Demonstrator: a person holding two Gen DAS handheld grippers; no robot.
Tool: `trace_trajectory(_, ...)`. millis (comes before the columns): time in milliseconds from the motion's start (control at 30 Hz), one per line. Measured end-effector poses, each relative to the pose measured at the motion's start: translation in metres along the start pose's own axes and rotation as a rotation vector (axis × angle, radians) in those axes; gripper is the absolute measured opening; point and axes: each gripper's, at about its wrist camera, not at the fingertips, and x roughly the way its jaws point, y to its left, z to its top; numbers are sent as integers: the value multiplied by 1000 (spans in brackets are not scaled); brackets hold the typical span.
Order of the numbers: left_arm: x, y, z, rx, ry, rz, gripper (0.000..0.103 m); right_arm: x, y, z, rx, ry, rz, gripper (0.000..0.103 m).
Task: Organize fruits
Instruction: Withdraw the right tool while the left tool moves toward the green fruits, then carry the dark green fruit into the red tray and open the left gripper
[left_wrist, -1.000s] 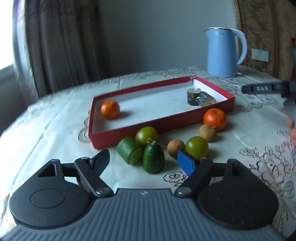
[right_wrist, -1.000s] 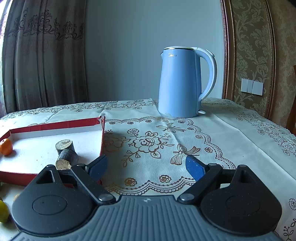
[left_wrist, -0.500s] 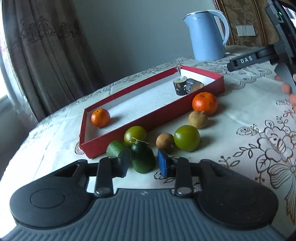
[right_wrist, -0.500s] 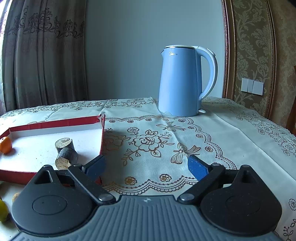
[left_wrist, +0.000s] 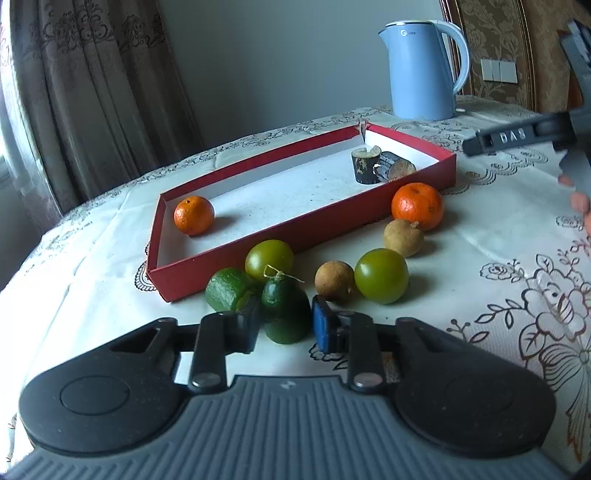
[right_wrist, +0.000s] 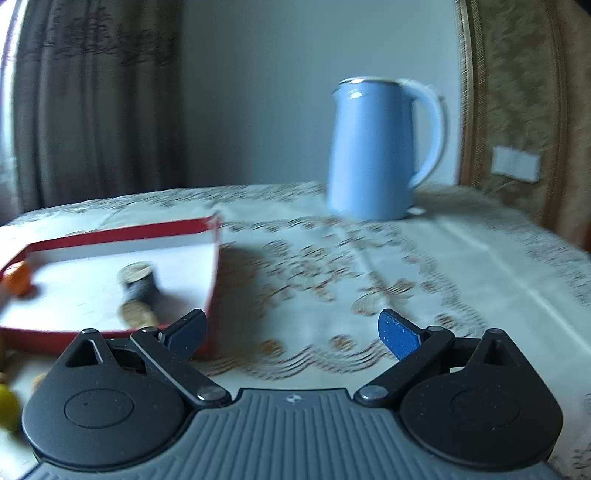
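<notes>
The left gripper (left_wrist: 284, 325) is clamping the dark green fruit (left_wrist: 285, 314) between its pads; the red tray (left_wrist: 295, 232) is lying at 12 o'clock. The right gripper (right_wrist: 291, 334) is standing wide open, holding nothing.

Clothed table (left_wrist: 498, 236), red tray (left_wrist: 295, 232), kettle (left_wrist: 421, 66), fruits (left_wrist: 382, 275)

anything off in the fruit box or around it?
Yes. The far corner of the red box is split, its walls gaping apart. Two dark cut stem pieces lie inside near the right end, one tipped over, unlike the orange or the other round fruit. Nothing is spilled.
</notes>
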Motion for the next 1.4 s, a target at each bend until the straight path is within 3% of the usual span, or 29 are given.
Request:
trace_trajectory(100,0,3,0,-6,-2,5,26,0,11,-2,-62,26,53,100)
trace_trajectory(500,-17,22,13,-67,-49,-24,26,10,23,-6,-133,106,49,100)
trace_trajectory(800,-6,49,39,-129,-70,5,26,16,28,-8,-168,141,47,100)
trace_trajectory(1100,41,76,62,-211,16,-9,26,19,30,-9,-182,164,52,100)
trace_trajectory(1400,80,93,60,-276,101,0,26,20,30,-9,-182,165,53,101)
